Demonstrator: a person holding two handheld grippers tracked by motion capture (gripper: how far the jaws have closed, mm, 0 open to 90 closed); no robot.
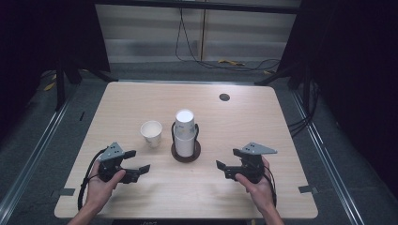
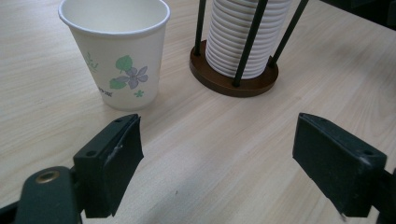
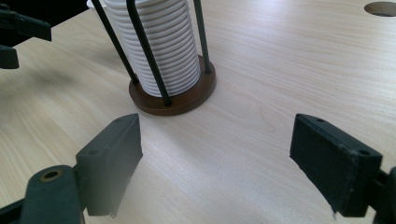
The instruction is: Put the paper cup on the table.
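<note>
wooden table (image 1: 263, 122): cup stack (image 1: 184, 133) at centre, paper cup (image 1: 151, 133) at nine o'clock; left gripper (image 1: 138, 161), right gripper (image 1: 226, 161) held spread, empty.

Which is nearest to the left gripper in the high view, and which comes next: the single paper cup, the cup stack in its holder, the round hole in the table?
1. Single paper cup: just beyond the left gripper, upright.
2. Cup stack in its holder: at the table's middle.
3. Round hole: far side, toward the right.
</note>
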